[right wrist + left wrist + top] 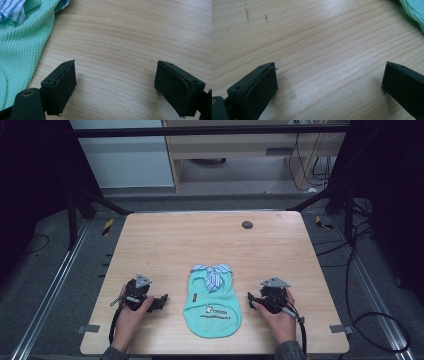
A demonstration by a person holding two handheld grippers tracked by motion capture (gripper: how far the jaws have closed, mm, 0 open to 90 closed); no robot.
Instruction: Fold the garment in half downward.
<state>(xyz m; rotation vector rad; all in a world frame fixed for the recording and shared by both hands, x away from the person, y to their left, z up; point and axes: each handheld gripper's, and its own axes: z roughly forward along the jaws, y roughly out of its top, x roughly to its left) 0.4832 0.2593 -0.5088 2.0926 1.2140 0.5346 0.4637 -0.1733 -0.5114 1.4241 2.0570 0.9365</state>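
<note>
The mint-green knitted pet shirt with a blue-and-white striped collar bow [212, 301] lies flat on the light wooden tabletop [210, 237]. Its long axis runs from the near edge of the tabletop toward the far edge. The collar end with the striped bow points to the far edge; the rounded hem points toward the person. A small printed logo with one line of text sits on the lower half of the fabric; the text is too small to read. The knit has a fine waffle texture with a stitched edge.

The shirt lies between the two claws, apart from both. The left claw [161, 301] rests on the tabletop just beside the shirt's left edge, its jaws pointing toward the garment. In the left gripper view, the jaws of the left claw [329, 82] stand spread wide with bare wood between them, and a corner of the shirt [413, 12] lies ahead of the right-hand jaw.

The right claw [251, 300] rests just beside the shirt's right edge, jaws pointing toward it. In the right gripper view, the right claw [115, 82] is spread, nothing between its jaws; the shirt [22, 47] lies ahead of the left-hand jaw and beside it.

A small dark round disc [247, 224] lies near the far edge, well apart from both claws.
</note>
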